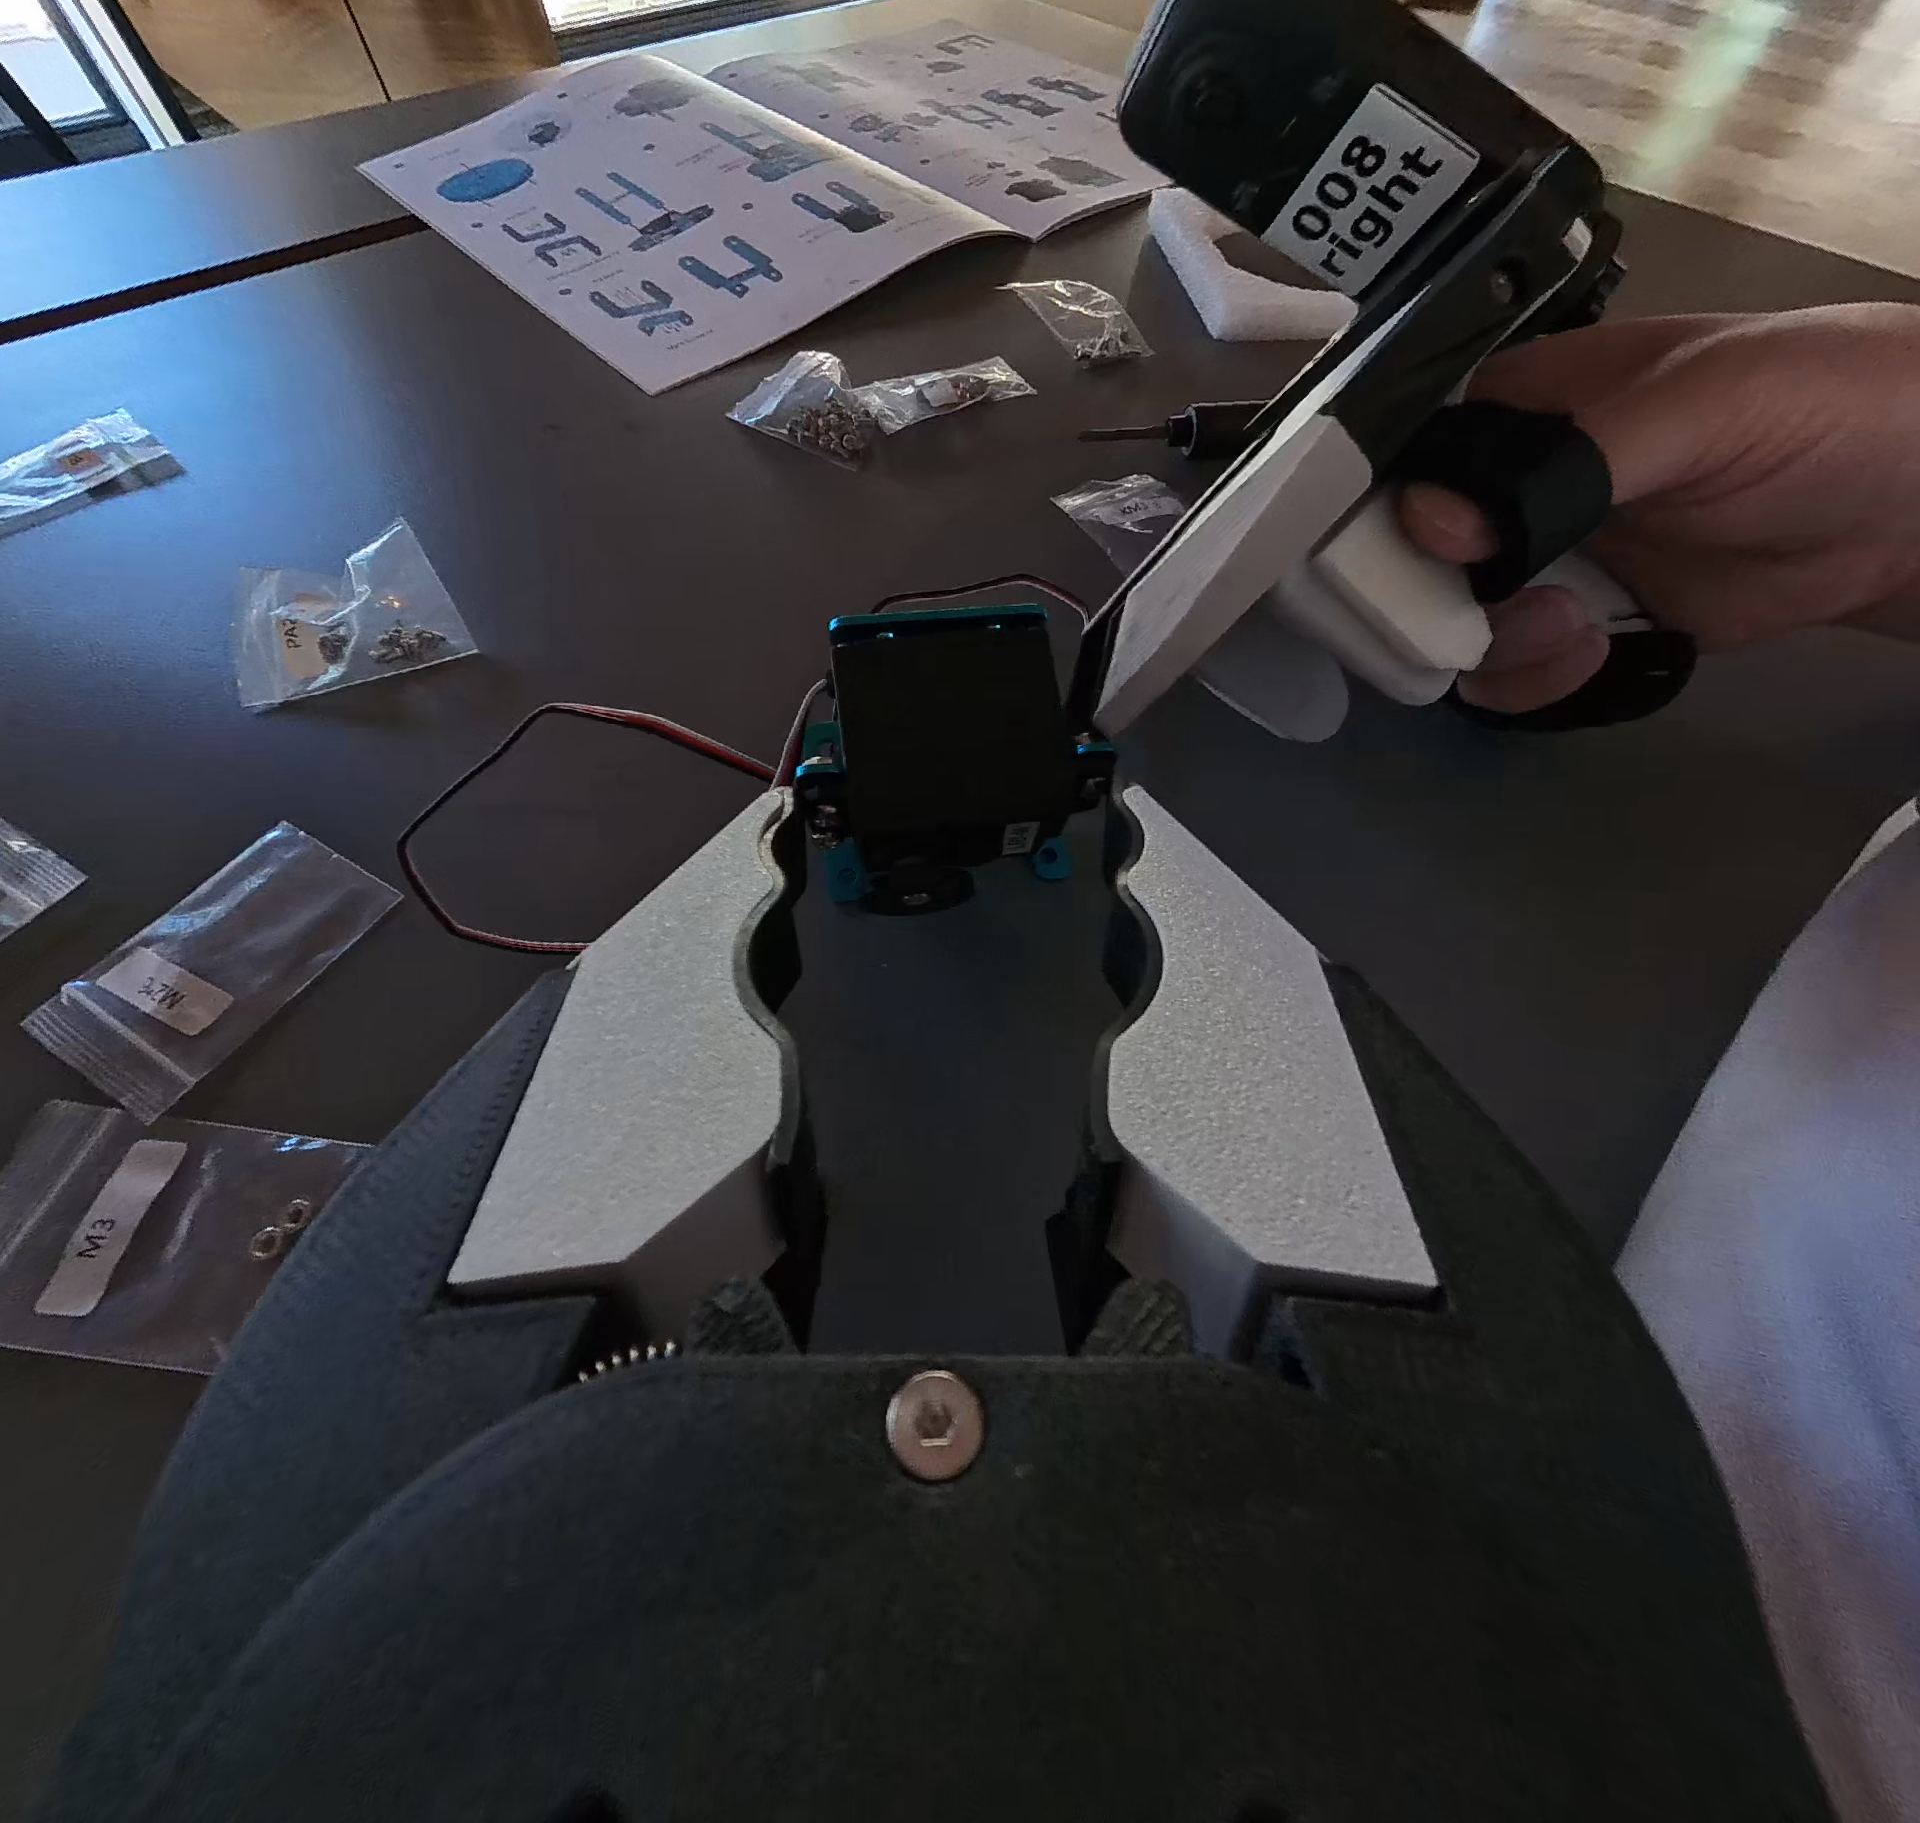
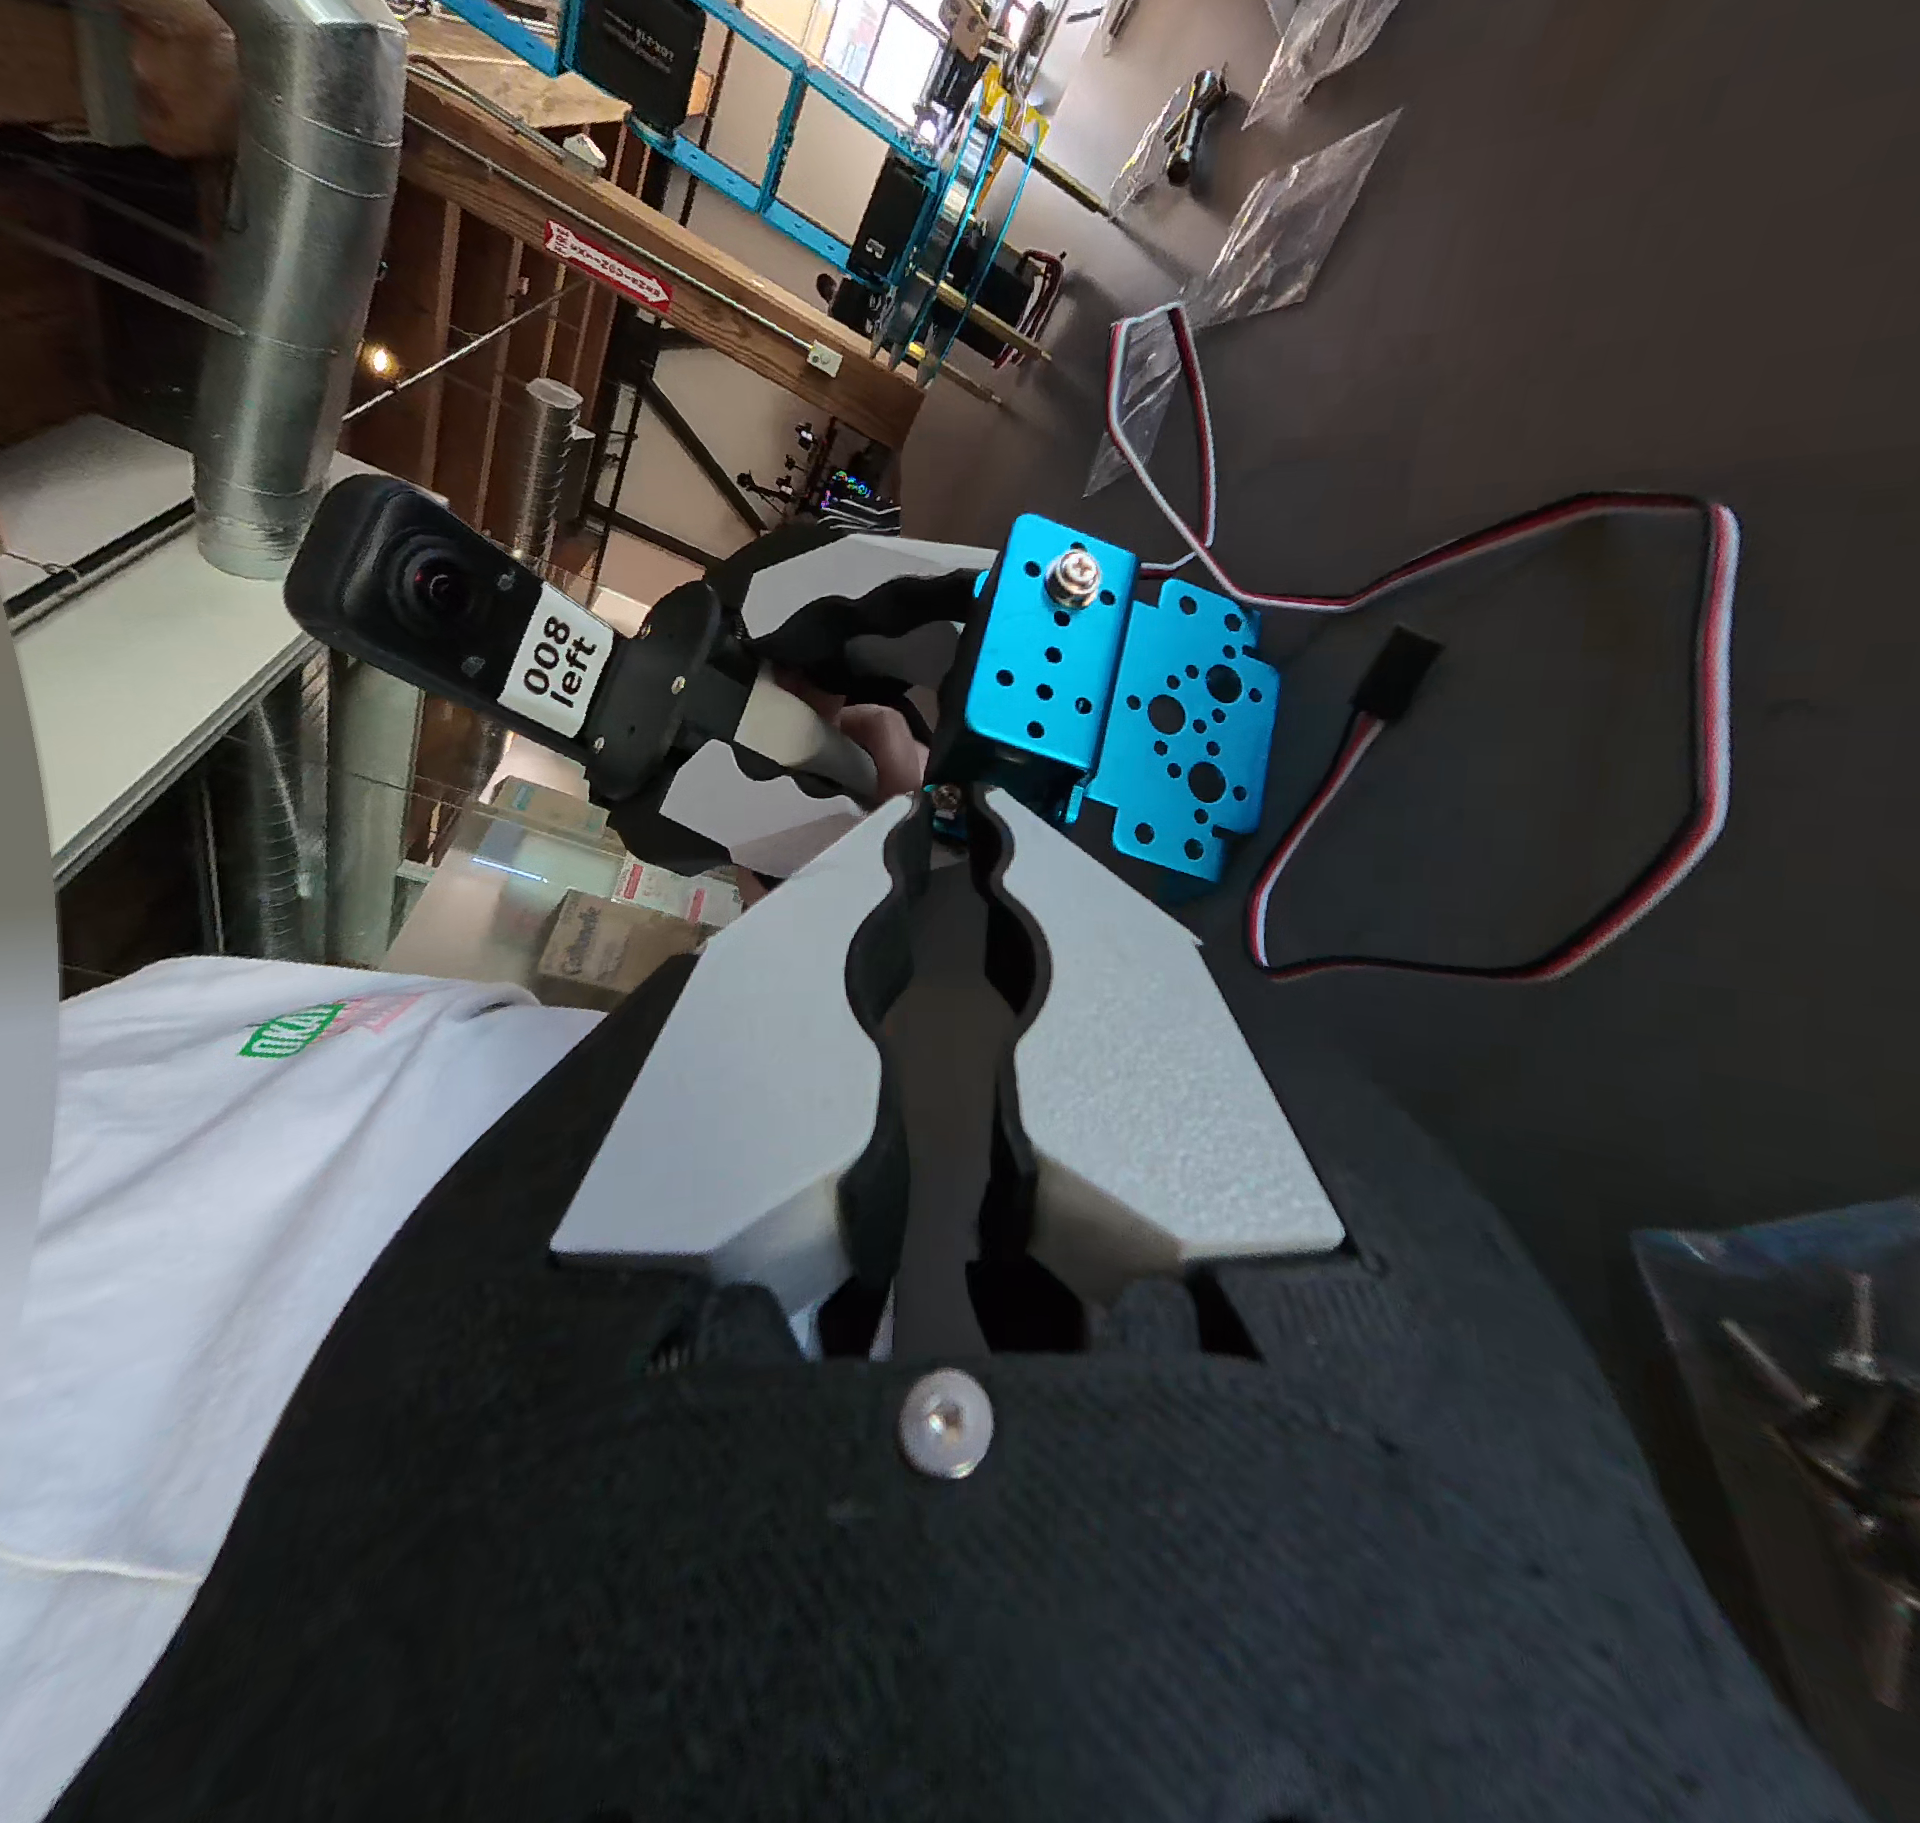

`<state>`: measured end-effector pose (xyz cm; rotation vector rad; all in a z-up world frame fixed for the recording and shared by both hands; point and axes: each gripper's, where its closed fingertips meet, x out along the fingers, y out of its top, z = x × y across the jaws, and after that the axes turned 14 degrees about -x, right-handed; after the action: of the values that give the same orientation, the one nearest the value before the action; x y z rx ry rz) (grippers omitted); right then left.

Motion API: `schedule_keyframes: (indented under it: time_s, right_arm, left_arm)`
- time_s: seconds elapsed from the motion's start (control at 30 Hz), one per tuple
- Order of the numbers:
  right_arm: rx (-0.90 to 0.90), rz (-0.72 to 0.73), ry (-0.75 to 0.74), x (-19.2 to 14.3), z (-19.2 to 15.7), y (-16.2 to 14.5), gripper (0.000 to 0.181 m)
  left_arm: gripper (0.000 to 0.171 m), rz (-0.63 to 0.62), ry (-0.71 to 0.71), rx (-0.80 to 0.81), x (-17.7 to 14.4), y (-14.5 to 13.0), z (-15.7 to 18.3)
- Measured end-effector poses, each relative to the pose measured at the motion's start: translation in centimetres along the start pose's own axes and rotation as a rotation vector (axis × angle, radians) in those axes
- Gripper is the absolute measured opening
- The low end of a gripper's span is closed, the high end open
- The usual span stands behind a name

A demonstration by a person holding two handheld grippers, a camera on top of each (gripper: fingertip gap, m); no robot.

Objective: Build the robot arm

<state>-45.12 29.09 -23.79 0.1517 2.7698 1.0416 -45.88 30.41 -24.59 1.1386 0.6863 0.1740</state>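
A black servo (image 1: 940, 734) sits in a blue perforated metal bracket (image 2: 1049, 672), upright on the dark table (image 1: 582, 526), with a red, white and black cable (image 2: 1720, 693) trailing from it. My left gripper (image 1: 954, 812) is shut on this servo assembly, one fingertip on each side; it also shows in the right wrist view (image 2: 935, 682). My right gripper (image 2: 940, 812) is nearly closed, pinching a small screw at the bracket's corner. In the left wrist view the right gripper (image 1: 1099, 719) comes down from the right, held by a hand (image 1: 1704, 495).
An open instruction booklet (image 1: 769, 184) lies at the back. Several small bags of screws (image 1: 821, 412) and labelled bags (image 1: 156, 994) are scattered around, with a screwdriver (image 1: 1174, 428) and a white foam block (image 1: 1236, 287). A blue frame assembly (image 2: 790, 142) stands farther off. Both grippers' tips are close together, under 4 cm apart.
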Motion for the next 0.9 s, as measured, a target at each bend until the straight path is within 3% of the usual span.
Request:
schedule_keyframes:
  time_s: [0.9]
  right_arm:
    - [0.067, -0.064, 0.095, -0.15, -0.28, -0.48, 0.006]
  left_arm:
    - [0.058, -0.007, -0.018, 0.001, 0.07, -0.06, 0.25]
